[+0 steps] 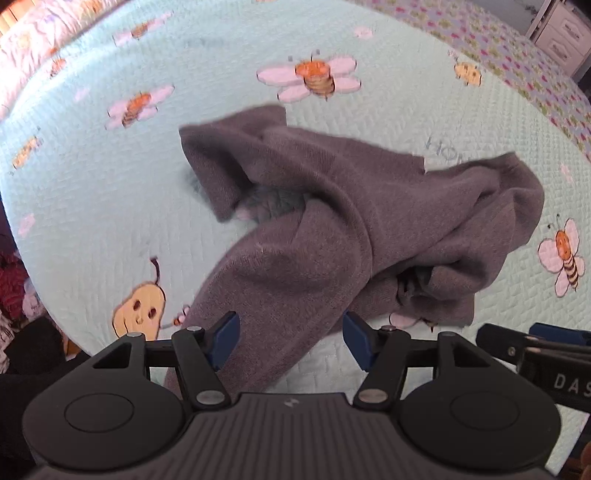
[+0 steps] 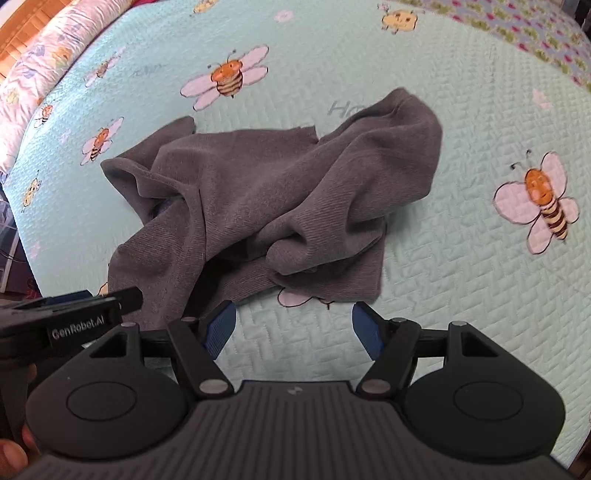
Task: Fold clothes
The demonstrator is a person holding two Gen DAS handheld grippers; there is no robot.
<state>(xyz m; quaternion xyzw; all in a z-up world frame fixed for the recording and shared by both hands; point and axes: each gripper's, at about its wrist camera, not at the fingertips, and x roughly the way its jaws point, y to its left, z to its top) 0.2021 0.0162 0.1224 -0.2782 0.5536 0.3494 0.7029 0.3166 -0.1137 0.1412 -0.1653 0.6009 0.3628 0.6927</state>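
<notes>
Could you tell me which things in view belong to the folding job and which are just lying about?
Job:
- grey garment, crumpled and unfolded on the quilt
- left gripper, open
- right gripper, open
- bee quilt, the work surface

Lying about:
- floral bedding at the far edge
- white drawers
- red and dark items beside the bed

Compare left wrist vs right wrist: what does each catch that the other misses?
Left wrist only: a pear print on the quilt, a white dresser in the far corner, and the right tongs entering from the side.

Right wrist only: the left tongs with GenRobot.AI lettering.

Both: the crumpled grey garment on the bee quilt, neither tongs gripping it, each with jaws open.
</notes>
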